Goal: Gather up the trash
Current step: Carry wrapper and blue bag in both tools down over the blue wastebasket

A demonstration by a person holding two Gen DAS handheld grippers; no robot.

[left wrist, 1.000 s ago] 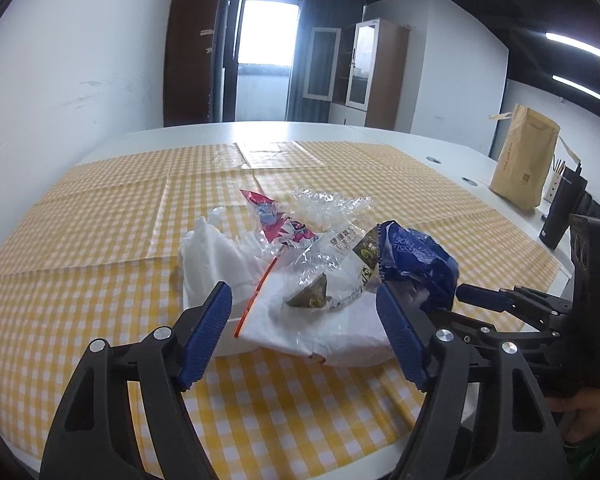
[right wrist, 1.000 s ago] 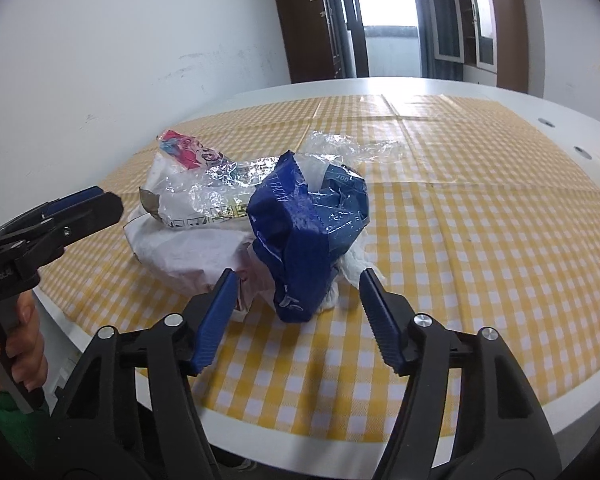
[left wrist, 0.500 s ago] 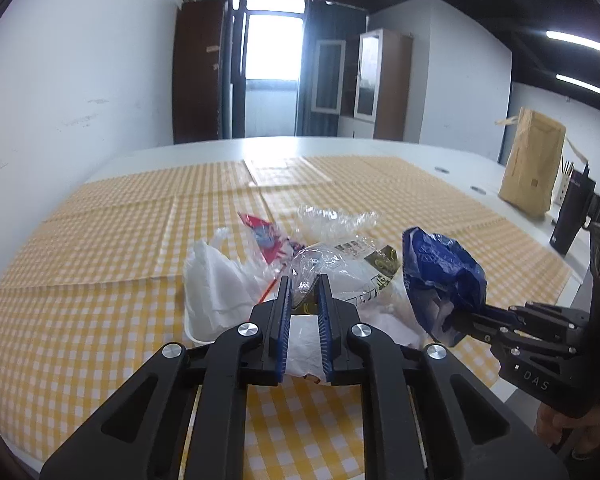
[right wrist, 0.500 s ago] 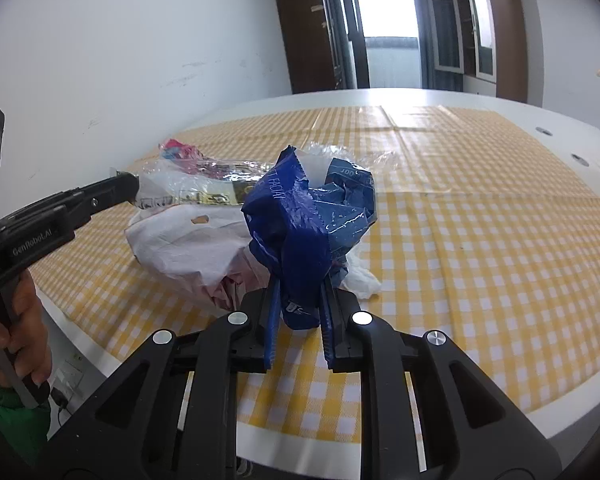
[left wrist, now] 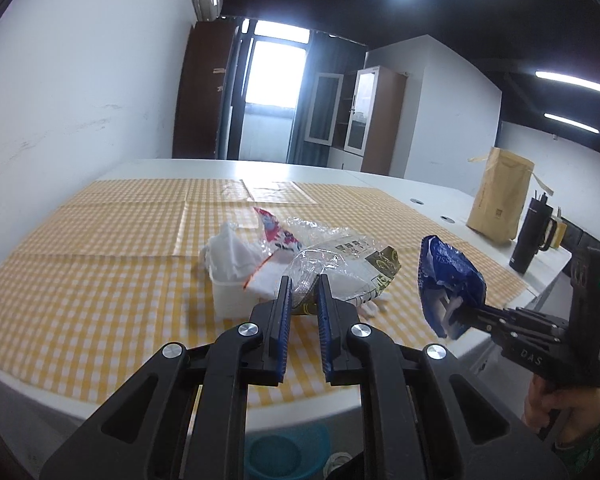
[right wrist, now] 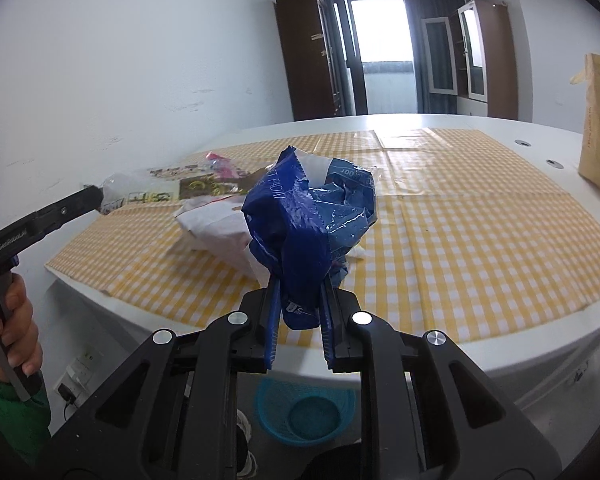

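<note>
My left gripper (left wrist: 303, 300) is shut on a clear printed plastic wrapper (left wrist: 352, 264) and holds it just above the table's front edge. My right gripper (right wrist: 298, 300) is shut on a crumpled blue tissue pack wrapper (right wrist: 312, 216), lifted off the table; this wrapper also shows in the left wrist view (left wrist: 448, 280). More trash stays on the yellow checked tablecloth (left wrist: 100, 264): a white plastic tub (left wrist: 232, 300) with a white bag (left wrist: 232, 252), and a pink snack wrapper (left wrist: 274, 230). A blue mesh bin (right wrist: 306, 410) stands on the floor below the table edge.
A brown paper bag (left wrist: 500, 200) and a black tumbler (left wrist: 530, 236) stand at the table's right side. A white wall runs along the left. Cabinets and a bright doorway are at the back. The table edge (right wrist: 380, 364) is directly under my grippers.
Both grippers closed from open, the left on the clear wrapper and the right on the blue wrapper. Both then lifted and pulled back toward the table's front edge.
</note>
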